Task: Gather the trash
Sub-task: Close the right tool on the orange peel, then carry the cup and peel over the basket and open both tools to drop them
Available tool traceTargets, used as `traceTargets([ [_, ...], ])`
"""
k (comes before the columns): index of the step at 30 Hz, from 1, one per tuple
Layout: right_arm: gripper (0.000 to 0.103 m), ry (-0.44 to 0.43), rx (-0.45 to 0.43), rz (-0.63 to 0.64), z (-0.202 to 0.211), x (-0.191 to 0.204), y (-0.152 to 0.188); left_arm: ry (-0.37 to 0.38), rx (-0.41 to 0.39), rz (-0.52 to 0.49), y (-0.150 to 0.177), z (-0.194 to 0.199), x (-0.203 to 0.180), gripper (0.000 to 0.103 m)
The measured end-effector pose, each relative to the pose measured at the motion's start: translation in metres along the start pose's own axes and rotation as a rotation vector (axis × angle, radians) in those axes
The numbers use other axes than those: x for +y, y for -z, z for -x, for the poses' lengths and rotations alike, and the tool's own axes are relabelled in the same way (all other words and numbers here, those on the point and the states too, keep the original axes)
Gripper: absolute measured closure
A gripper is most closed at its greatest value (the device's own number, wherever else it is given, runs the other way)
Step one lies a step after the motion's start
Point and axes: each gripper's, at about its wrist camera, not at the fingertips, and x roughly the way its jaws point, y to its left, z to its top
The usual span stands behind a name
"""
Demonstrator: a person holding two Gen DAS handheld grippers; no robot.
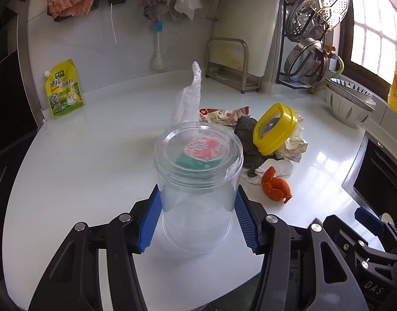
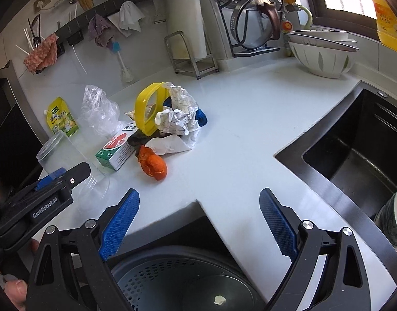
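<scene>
My left gripper [image 1: 197, 216] is shut on a clear plastic cup [image 1: 198, 181], held upside down over the white counter [image 1: 94, 168]; cup and gripper also show in the right wrist view [image 2: 66, 155]. Behind it lies a trash pile: orange peel [image 1: 275, 185], yellow lid ring [image 1: 273, 128], crumpled paper [image 1: 295, 142], snack wrapper [image 1: 221, 115], clear plastic bag [image 1: 189, 98]. In the right wrist view the pile also holds a green and white box [image 2: 118, 150] and the peel [image 2: 153, 165]. My right gripper [image 2: 198, 223] is open and empty above a dark bin [image 2: 185, 285].
A yellow sauce pouch [image 1: 63, 90] stands at the back left. A sink [image 2: 354, 150] is on the right, with bowls [image 2: 323, 54] and a lid rack [image 2: 250, 13] behind it. A metal stand [image 1: 229, 64] is at the back wall.
</scene>
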Motion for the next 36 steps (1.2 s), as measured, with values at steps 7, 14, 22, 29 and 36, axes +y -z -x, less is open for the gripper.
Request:
traceTargets([
  [7, 0.014, -0.007, 0.051, 0.065, -0.040, 0.035, -0.013, -0.057, 0.011, 0.009, 0.005, 0.006, 0.033, 0.049],
  [14, 0.014, 0.098, 0.068, 0.169, -0.065, 0.059, -0.018, -0.071, 0.024, 0.017, 0.009, 0.006, 0.047, 0.049],
  [22, 0.036, 0.135, 0.052, 0.250, -0.074, 0.073, -0.017, -0.071, 0.023, 0.012, 0.012, 0.009, 0.048, 0.049],
  [29, 0.079, 0.078, 0.066, 0.243, -0.062, 0.074, -0.015, -0.058, 0.027, 0.004, 0.018, 0.019, 0.046, 0.049],
  [36, 0.081, 0.034, 0.055, 0.203, -0.026, 0.073, 0.001, -0.037, 0.021, -0.008, 0.027, 0.040, 0.041, 0.049],
])
